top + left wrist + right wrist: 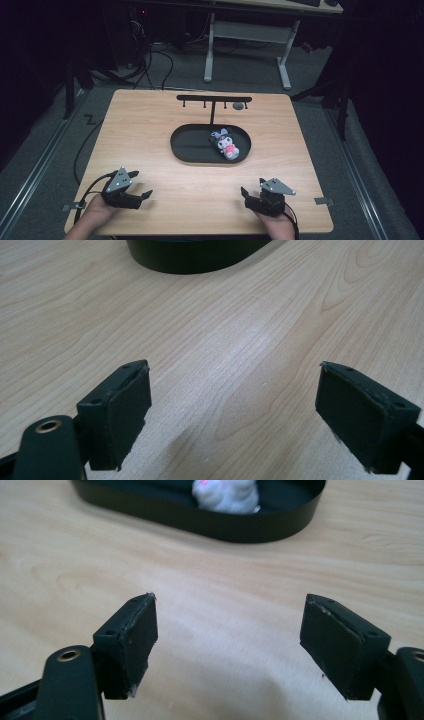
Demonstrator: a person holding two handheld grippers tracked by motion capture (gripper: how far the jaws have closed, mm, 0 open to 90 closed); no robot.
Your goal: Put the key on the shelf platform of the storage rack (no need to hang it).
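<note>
A black oval tray (186, 150) lies at the middle of the wooden table. A small plush doll (226, 142) in black, white and pink rests in its right half. My left gripper (142, 183) sits low near the front left edge, open, with bare wood between its jaws (232, 405). The tray's rim (195, 257) is well ahead of it. My right gripper (252, 186) is near the front right edge, open and holding nothing (230, 635). It faces the tray wall (240, 530), and the doll (227, 492) is blurred beyond it.
A black T-shaped rack (214, 99) with several small hooks stands just behind the tray, with a small dark disc (238, 106) beside it. Bare tabletop (200, 190) lies between the two grippers. Beyond the far edge are a white desk frame (210, 50) and cables on the floor.
</note>
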